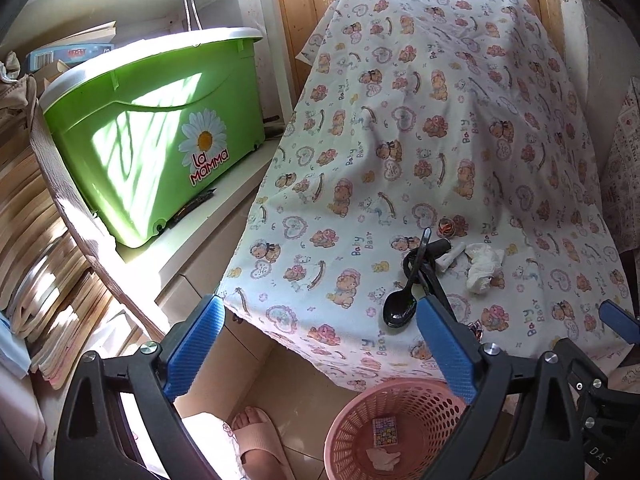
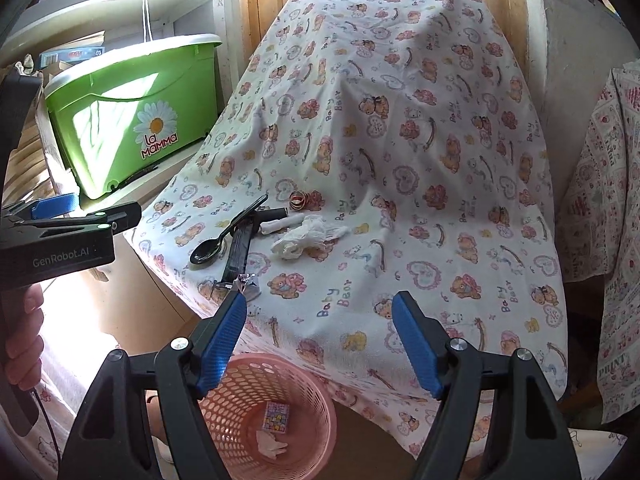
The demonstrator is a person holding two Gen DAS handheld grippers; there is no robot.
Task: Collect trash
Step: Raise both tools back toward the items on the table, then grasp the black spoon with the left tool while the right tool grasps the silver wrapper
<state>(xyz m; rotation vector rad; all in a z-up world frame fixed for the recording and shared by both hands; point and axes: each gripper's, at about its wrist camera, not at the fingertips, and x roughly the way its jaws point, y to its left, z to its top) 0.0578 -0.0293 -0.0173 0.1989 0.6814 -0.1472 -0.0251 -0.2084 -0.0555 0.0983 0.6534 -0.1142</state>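
Right claw (image 2: 320, 316) partly hides foil scrap (image 2: 245, 281), perhaps.

On the desk (image 2: 440, 320) lie one black spoon (image 2: 208, 251), one crumpled tissue (image 2: 304, 237), one white roll (image 2: 280, 224), one small red-and-gold wrapper (image 2: 298, 200), one foil scrap (image 2: 245, 282) and one long black piece (image 2: 239, 250). One pink basket (image 2: 304, 384) stands on the floor with two things in it: one small printed box (image 2: 275, 417) and one tissue wad (image 2: 271, 446). Two tools show, the left (image 1: 320, 350) and the right (image 2: 320, 344), plus one green bin (image 1: 160, 132) on the shelf and one slippered foot (image 1: 256, 440).
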